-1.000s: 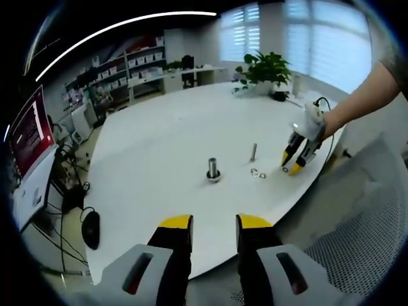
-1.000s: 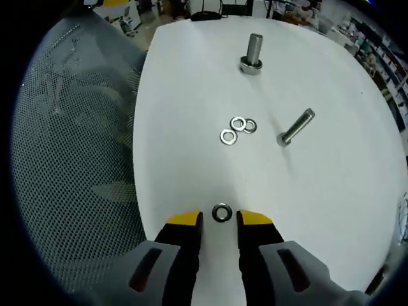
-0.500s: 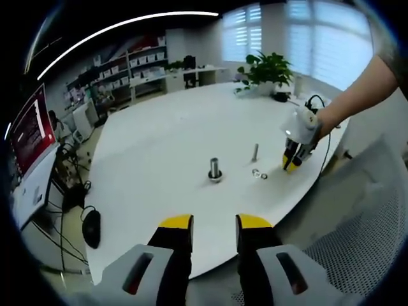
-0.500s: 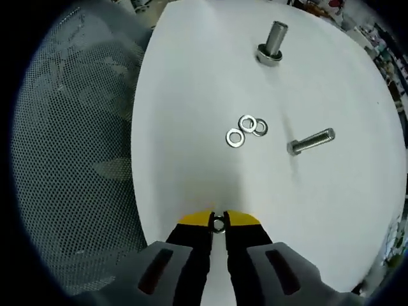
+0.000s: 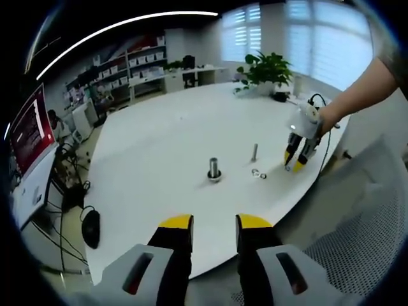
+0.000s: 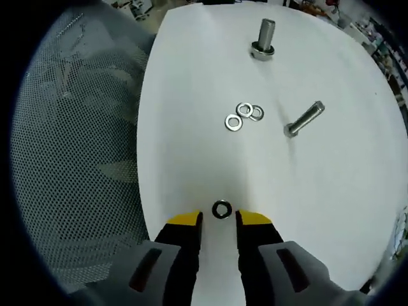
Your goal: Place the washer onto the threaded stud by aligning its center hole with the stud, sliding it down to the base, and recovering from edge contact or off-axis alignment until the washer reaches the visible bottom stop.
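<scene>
In the right gripper view, the right gripper hovers over a white table with its yellow-tipped jaws parted and gripping nothing; a single washer lies flat on the tabletop just ahead of the gap between the tips. Farther ahead of the jaws sits a cluster of three washers, touching or overlapping one another, with a loose bolt lying on its side to their right. Beyond them, at the far end of the table, the threaded stud stands upright on its base. A mesh chair lies to the left of the jaws, past the table edge. In the left gripper view, the left gripper is held near the table's edge, well back from the stud, jaws parted and empty, while a person's arm reaches in from the right.
</scene>
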Motion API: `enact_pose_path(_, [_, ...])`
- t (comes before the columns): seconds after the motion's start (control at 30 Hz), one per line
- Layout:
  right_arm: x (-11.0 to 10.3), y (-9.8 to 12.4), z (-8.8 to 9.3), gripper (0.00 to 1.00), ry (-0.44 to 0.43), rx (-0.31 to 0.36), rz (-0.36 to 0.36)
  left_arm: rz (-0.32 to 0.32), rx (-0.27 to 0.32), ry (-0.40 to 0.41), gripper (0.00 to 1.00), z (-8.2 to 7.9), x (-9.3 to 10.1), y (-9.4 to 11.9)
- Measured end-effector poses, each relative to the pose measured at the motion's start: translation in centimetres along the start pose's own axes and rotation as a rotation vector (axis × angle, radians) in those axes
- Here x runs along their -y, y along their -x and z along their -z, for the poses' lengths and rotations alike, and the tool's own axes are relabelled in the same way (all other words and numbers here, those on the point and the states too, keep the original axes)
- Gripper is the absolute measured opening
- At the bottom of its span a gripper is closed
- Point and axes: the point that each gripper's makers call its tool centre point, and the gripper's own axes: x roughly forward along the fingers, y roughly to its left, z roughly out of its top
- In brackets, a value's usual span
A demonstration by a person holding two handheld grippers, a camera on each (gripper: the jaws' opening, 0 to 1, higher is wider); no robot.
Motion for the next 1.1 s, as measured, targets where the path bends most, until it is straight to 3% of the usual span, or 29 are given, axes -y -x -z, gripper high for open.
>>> enact_pose_path(0.2, [0.03, -0.07, -0.11, 0.21, 0.036, -0.045, 0.018, -0.004, -0.005, -0.001, 0.24, 0.06, 0.00, -0.01])
enact_pose_path(0.33, [0.21, -0.14, -0.06, 0.20, 0.015, -0.065, 0.016, -0.009, -0.003, 0.003, 0.24, 0.01, -0.12, 0.02])
enact_pose_path(0.73, [0.24, -0.21, -0.37, 0.15, 0.014, -0.056, 0.025, -0.015, -0.008, 0.003, 0.24, 0.09, -0.19, 0.04])
enact_pose_path(0.9, [0.06, -0.27, -0.49, 0.15, 0.082, -0.127, 0.053, -0.013, -0.015, -0.001, 0.24, 0.24, -0.14, 0.00])
enact_pose_path(1.1, [0.08, -0.47, -0.56, 0.14, 0.059, -0.201, 0.079, -0.015, -0.011, 0.006, 0.23, 0.23, -0.20, 0.05])
